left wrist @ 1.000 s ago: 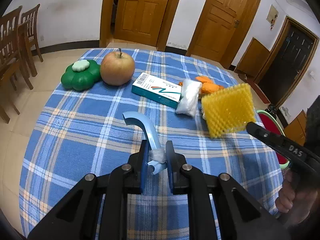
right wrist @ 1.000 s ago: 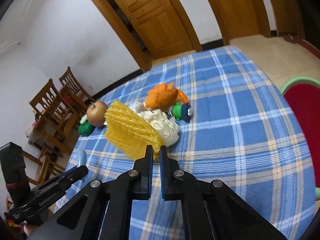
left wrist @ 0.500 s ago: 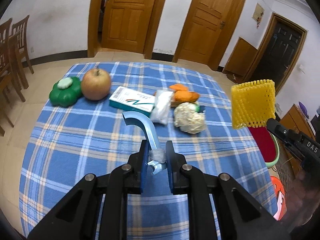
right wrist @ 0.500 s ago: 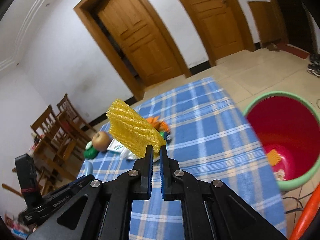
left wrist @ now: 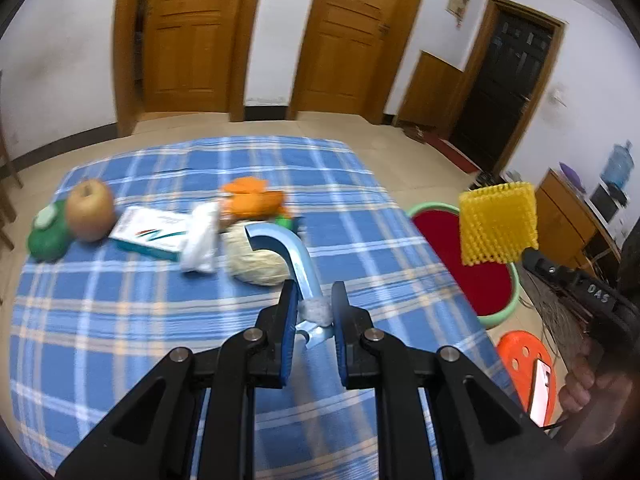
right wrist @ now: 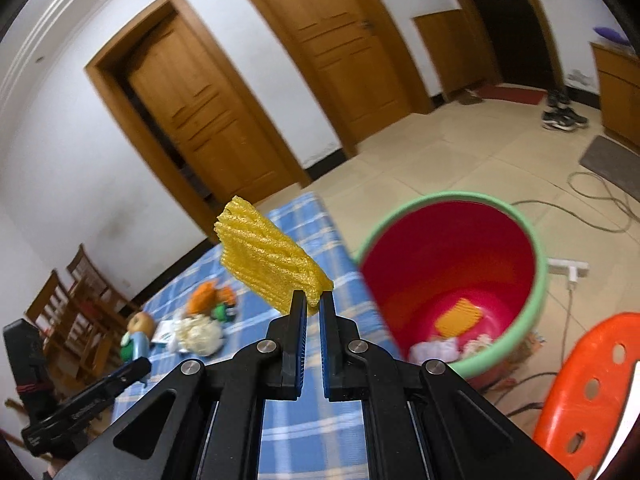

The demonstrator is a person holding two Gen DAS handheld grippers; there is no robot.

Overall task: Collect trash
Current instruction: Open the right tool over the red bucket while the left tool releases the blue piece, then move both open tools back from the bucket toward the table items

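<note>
Left wrist view: left gripper [left wrist: 313, 312] clamped on a curved blue plastic strip [left wrist: 289, 256], a grey wad pinched with it between the pads; strip's long axis running up and away from the jaws, hooked end over the blue checked table [left wrist: 120, 320]. On the cloth beyond: apple [left wrist: 89, 211], green toy [left wrist: 47, 232], small carton [left wrist: 154, 233], white packet [left wrist: 201, 237], orange peel [left wrist: 253, 201], pale lump [left wrist: 259, 266]. Off to the right, past the table edge: red bin [left wrist: 476, 280] with green rim, standing on the floor. Yellow foam net [left wrist: 498, 229] hanging above the bin's far side, gripped at its lower corner by the right gripper, of which only a black finger shows here. Right hand clearly the nearer to the bin; left gripper over the table, bin well off to its right.

Right wrist view: right gripper [right wrist: 313, 306] pressed together on the lower corner of the yellow foam net [right wrist: 266, 258], net standing up and left from the jaws, tilted. Red bin [right wrist: 452, 264] ahead and right of the jaws, below them, mouth open to the camera. Net not yet over the opening, judging by this angle; a short carry rightward needed before release. Shown only here: bin's inside, with an orange scrap [right wrist: 460, 317] and pale wrappers at the bottom. Shown only in the left view: net's flat face, and its height above the rim.
</note>
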